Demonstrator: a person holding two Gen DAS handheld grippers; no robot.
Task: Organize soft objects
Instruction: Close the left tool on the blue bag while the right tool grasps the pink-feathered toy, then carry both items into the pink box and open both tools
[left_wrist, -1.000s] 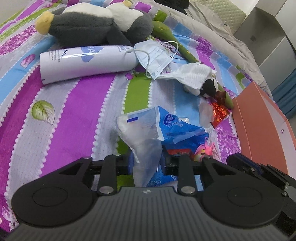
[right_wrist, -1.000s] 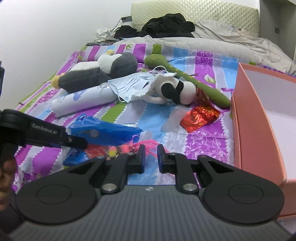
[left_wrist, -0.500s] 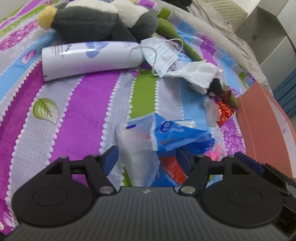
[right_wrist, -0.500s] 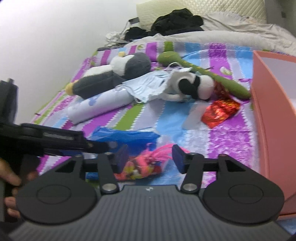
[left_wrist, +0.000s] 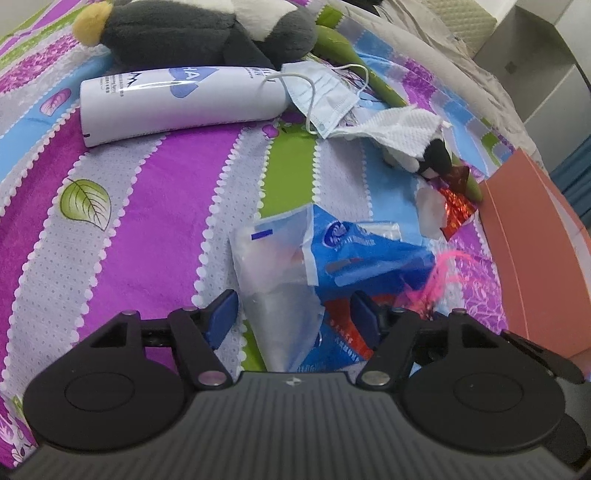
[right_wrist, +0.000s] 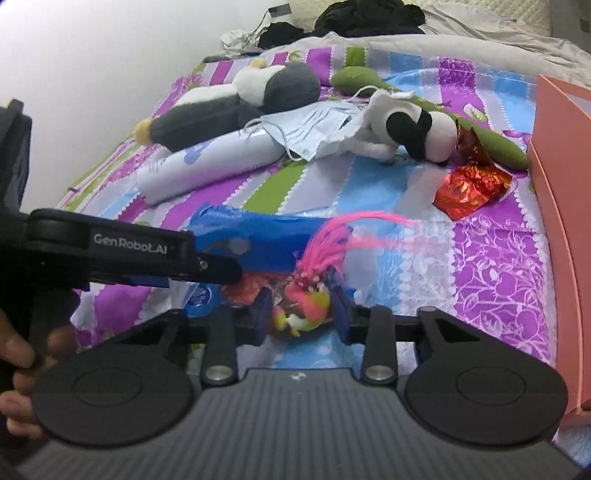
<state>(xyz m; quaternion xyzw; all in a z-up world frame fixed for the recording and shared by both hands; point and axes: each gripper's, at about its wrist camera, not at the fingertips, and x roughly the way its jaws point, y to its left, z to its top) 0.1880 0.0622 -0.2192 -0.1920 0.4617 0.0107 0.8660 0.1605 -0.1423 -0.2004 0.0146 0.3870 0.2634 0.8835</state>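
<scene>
A blue and clear plastic bag (left_wrist: 362, 251) lies crumpled on the striped bedspread (left_wrist: 155, 206). My left gripper (left_wrist: 291, 321) straddles the bag's clear end; its jaws are closing, with a gap left on both sides. Beside the bag (right_wrist: 258, 236) lies a pink feathered toy (right_wrist: 314, 295) with yellow bits. My right gripper (right_wrist: 302, 312) is closing on that toy, and its blue pads touch both sides of it. In the left wrist view the pink feathers (left_wrist: 447, 266) stick up at the right, just past the bag.
An open orange box (right_wrist: 557, 184) stands at the right. Farther back lie a grey penguin plush (left_wrist: 192, 33), a white tube (left_wrist: 177, 99), a face mask (left_wrist: 325, 99), a small black-and-white plush (right_wrist: 421, 136), a red foil wrapper (right_wrist: 469, 188) and a long green plush (right_wrist: 491, 140). A hand (right_wrist: 18, 354) holds the left tool.
My left jaws let go of the plastic bag and now stand wide around it. My right jaws opened, dropped toward the bed and closed in on the pink feathered toy.
</scene>
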